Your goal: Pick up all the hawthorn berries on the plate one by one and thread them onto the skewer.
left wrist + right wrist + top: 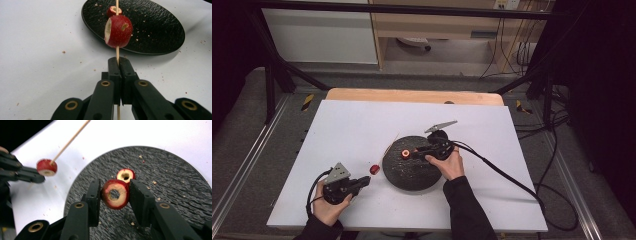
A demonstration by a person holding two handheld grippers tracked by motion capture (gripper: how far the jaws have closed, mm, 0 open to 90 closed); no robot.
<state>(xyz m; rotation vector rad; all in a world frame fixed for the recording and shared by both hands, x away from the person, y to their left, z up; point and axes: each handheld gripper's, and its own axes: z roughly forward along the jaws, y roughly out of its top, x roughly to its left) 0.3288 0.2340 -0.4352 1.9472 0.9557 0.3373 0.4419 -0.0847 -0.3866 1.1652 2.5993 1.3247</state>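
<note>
Right tool grips cored fruit over plate.

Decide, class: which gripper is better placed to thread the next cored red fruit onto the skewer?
The right gripper. Its jaws already clamp a cored fruit above the black plate, hole showing. The left gripper is shut on the skewer, which already carries one fruit, so it probably just holds steady.

We see a white table, its wooden far edge bare, carrying one black textured plate just right of centre, nearer the near edge. Fine brown crumbs lie scattered across the white surface left of it.
</note>
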